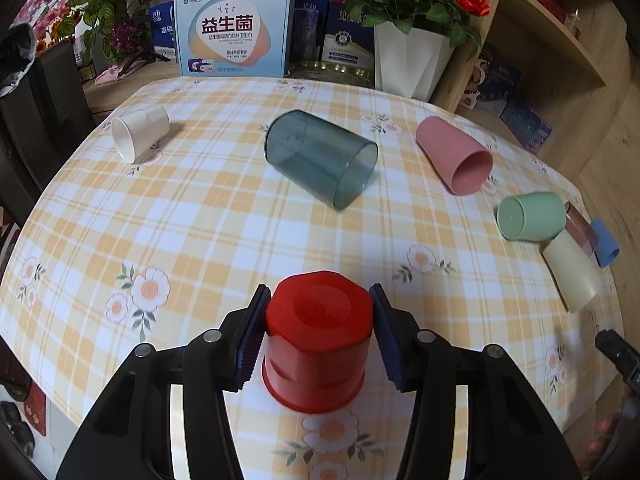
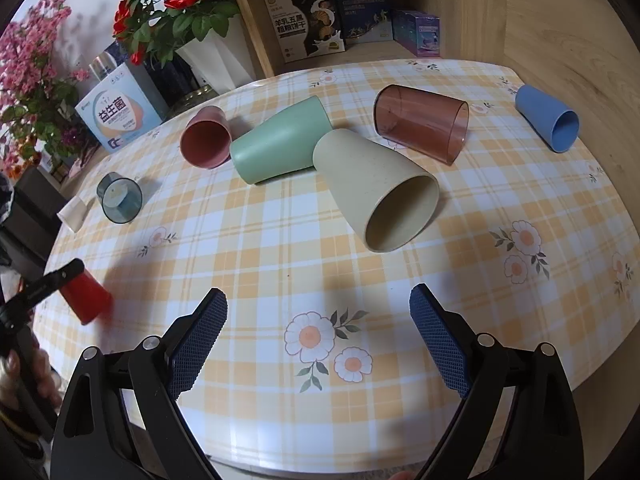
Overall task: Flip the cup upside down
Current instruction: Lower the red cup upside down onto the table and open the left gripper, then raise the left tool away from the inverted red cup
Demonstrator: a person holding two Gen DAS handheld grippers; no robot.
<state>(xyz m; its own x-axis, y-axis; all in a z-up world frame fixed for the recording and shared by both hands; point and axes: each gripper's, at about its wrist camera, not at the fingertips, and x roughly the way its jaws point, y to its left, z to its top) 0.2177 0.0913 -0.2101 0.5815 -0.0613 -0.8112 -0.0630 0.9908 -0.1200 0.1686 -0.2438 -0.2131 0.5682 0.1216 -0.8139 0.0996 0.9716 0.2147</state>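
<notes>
A red cup (image 1: pixel 316 340) stands upside down on the checked tablecloth, base up. My left gripper (image 1: pixel 318 320) has its blue pads on both sides of the cup's upper part, touching it. The red cup also shows in the right wrist view (image 2: pixel 86 294) at the far left, with the left gripper's finger over it. My right gripper (image 2: pixel 318 336) is open and empty above the table's near edge, in front of a beige cup (image 2: pixel 380 192) lying on its side.
Several cups lie on their sides: white (image 1: pixel 138 132), grey clear (image 1: pixel 320 158), pink (image 1: pixel 454 154), green (image 1: pixel 530 216), brown clear (image 2: pixel 422 122), blue (image 2: pixel 548 118). Boxes (image 1: pixel 234 30), a white flower pot (image 1: pixel 410 58) and wooden shelves (image 2: pixel 360 12) stand behind the table.
</notes>
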